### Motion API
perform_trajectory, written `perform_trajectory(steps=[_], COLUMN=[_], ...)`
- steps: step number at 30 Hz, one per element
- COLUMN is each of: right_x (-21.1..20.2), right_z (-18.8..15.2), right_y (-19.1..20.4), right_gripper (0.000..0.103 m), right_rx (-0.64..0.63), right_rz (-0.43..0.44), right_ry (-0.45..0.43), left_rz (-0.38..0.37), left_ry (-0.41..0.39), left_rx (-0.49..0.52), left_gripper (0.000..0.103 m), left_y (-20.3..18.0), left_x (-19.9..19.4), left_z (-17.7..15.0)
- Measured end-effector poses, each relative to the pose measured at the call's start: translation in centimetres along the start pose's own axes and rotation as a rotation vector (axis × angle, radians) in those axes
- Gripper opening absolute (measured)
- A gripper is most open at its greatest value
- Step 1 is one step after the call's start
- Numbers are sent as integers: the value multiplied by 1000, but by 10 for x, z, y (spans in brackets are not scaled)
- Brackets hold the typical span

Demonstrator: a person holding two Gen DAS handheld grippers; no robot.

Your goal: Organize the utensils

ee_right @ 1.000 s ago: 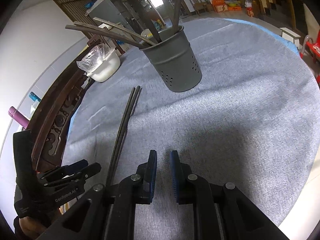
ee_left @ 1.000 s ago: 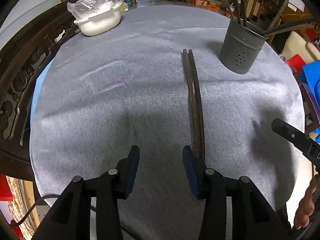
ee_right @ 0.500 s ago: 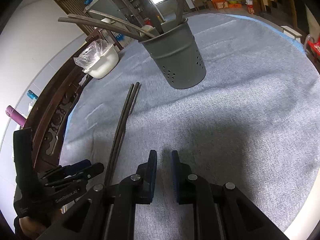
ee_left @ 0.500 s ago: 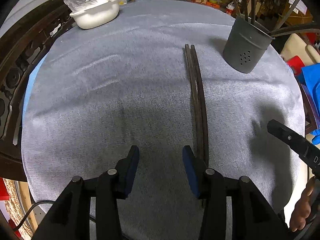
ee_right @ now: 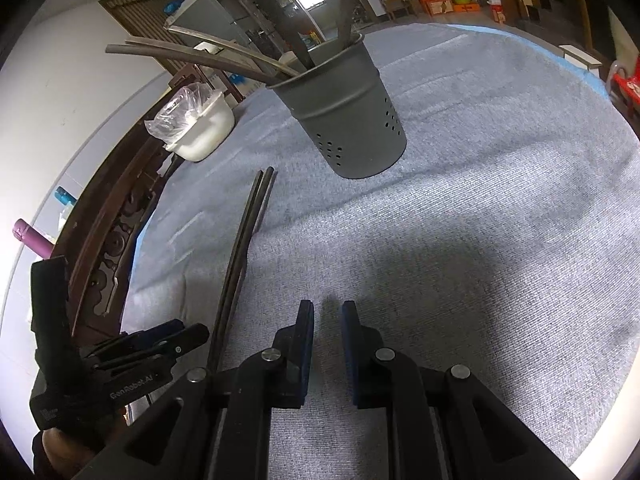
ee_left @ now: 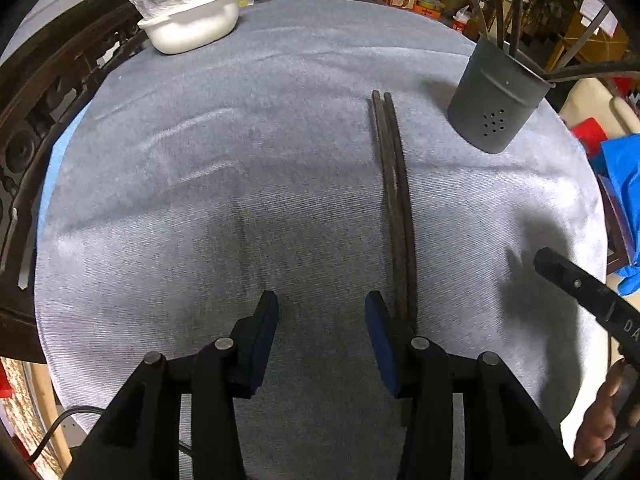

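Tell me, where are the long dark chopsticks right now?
The chopsticks lie side by side on the grey tablecloth, left of the grey utensil holder, their near ends beside the left gripper.

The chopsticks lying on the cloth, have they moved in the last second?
No. The chopsticks lie in the same spot beside the grey holder, tips short of its base in the right wrist view; only the cameras shifted slightly.

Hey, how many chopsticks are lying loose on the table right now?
2. The chopsticks lie side by side on the cloth, left of the holder, their near ends beside the left gripper, outside its jaws. More sticks stand in the holder; not counted.
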State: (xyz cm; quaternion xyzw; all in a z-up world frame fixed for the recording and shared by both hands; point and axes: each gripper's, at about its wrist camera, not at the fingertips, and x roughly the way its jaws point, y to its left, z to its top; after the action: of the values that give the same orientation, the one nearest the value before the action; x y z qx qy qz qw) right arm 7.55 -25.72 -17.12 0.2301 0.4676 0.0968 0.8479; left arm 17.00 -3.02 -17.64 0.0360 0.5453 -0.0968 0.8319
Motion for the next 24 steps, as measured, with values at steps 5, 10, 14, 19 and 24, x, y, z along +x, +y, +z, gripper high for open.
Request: perform_trajectory(steps=[5,10,14,19,24], right_x=[-2,-6,-6,-9,-12], right_z=[0,1,0,-1,0], right_y=[-2,-4,-5,-5,-7], right_gripper=[16,16,16,16,16], right_rx=[7,15,20,15,20], right_rz=[8,12,20,25,25], right_ry=[-5,-18,-16,-22,-30], left_rz=[6,-29,-23,-60,-90], left_ry=[10,8,0,3,28], left_rx=[9,-18,-1,-1,-42], left_gripper=[46,46,46,46,46], left_y=[-7,-9,-16,-24,-20], left_x=[3,-1,-1,7,14], left_z=[3,5,10,19,23])
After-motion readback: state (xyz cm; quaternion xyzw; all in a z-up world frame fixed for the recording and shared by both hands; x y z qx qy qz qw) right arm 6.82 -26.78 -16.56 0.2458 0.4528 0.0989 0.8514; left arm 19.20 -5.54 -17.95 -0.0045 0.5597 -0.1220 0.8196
